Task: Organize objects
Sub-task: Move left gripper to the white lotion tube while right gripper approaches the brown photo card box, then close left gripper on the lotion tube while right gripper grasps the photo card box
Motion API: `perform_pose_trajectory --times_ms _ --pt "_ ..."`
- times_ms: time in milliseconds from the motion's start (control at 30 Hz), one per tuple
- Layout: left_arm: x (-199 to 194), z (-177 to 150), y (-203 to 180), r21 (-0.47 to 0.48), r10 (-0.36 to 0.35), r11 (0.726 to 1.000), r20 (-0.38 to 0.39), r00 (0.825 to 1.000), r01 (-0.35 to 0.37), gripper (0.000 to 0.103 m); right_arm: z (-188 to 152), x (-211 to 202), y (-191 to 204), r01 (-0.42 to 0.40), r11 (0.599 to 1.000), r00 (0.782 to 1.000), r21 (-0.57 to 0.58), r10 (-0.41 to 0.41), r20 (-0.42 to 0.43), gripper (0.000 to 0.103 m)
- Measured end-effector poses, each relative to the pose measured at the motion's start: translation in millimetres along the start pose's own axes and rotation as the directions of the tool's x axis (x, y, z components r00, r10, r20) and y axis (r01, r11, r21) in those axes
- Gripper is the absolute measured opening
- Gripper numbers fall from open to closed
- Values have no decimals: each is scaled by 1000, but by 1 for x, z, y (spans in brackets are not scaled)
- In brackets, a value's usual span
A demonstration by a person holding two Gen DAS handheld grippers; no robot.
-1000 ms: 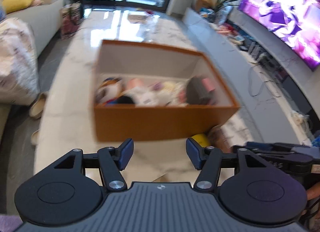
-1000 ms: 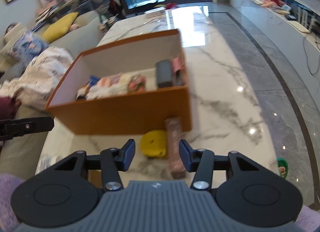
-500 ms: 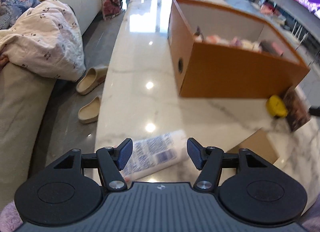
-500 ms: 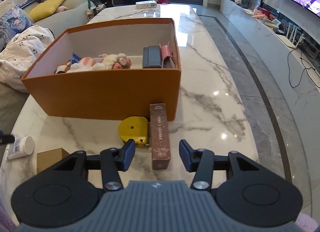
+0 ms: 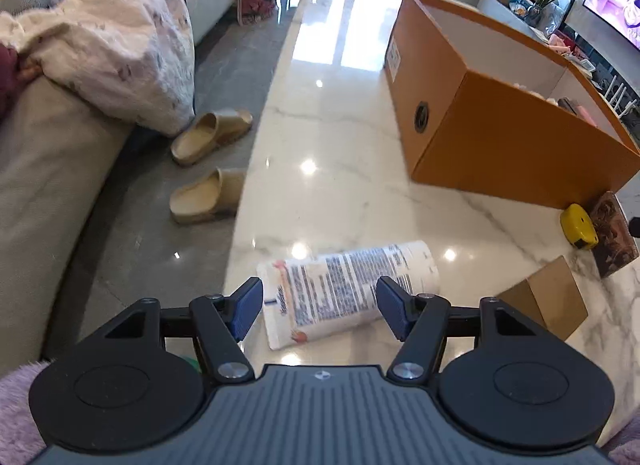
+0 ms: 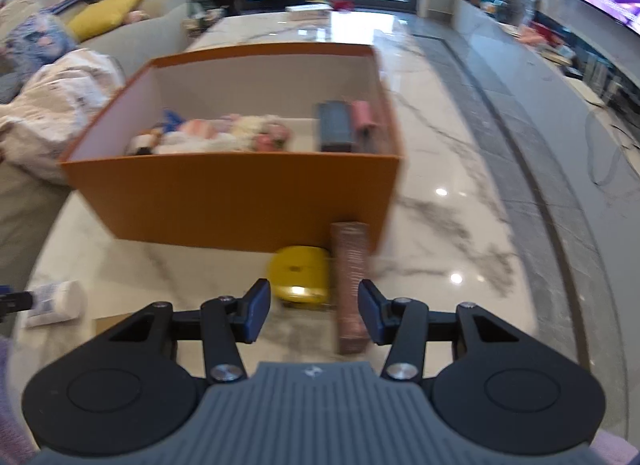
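Your left claw (image 5: 319, 307), unclenched and widening, straddles the white tube (image 5: 348, 289); the orange box (image 5: 504, 145) sits at 1 o'clock. Your right claw (image 6: 314, 311) hangs released over the yellow case (image 6: 300, 275) and brown carton (image 6: 351, 285).

Box (image 6: 240, 201): orange outside, white inside
Tube (image 5: 348, 289): white, blue print
Table (image 5: 332, 137): white marble, grey veins
Tape measure (image 6: 300, 273): yellow
Slippers (image 5: 208, 169): beige

Box contents (image 6: 224, 135) motion-blurred

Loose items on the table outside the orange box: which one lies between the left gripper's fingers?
The white printed tube, on its side; the left gripper is opening around it.
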State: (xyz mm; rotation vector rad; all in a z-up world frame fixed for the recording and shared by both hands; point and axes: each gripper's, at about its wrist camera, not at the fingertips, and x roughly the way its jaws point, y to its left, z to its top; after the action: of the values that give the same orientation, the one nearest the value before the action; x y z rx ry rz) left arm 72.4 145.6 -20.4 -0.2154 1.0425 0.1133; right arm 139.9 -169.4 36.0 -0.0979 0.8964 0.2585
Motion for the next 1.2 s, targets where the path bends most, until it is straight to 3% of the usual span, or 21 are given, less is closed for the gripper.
perform_pose_trajectory --times_ms 67,200,333,500,700,867,1200 --pt "7 -3 1 -11 4 1000 -27 1000 -4 74 2 1 9 -2 1000 1000 -21 2 3 51" --pt "15 -6 2 -46 -58 997 -49 997 56 79 2 3 12 6 1000 1000 -28 -7 -6 51" --pt "18 -3 -17 35 -29 999 -30 999 30 79 1 7 -2 64 998 998 -5 -64 -21 51" --pt "25 5 -38 93 -76 993 -26 997 78 73 5 16 -20 123 992 992 5 -123 -39 50" --pt "27 6 -59 171 -139 975 -25 990 141 66 9 28 -27 109 994 992 10 -108 -66 45" --pt "19 5 -63 237 -36 971 73 997 18 72 11 37 -27 93 996 993 6 -92 -79 45" --pt "47 13 -78 295 47 954 46 998 -59 77 10 50 -31 90 996 990 5 -89 -109 45"
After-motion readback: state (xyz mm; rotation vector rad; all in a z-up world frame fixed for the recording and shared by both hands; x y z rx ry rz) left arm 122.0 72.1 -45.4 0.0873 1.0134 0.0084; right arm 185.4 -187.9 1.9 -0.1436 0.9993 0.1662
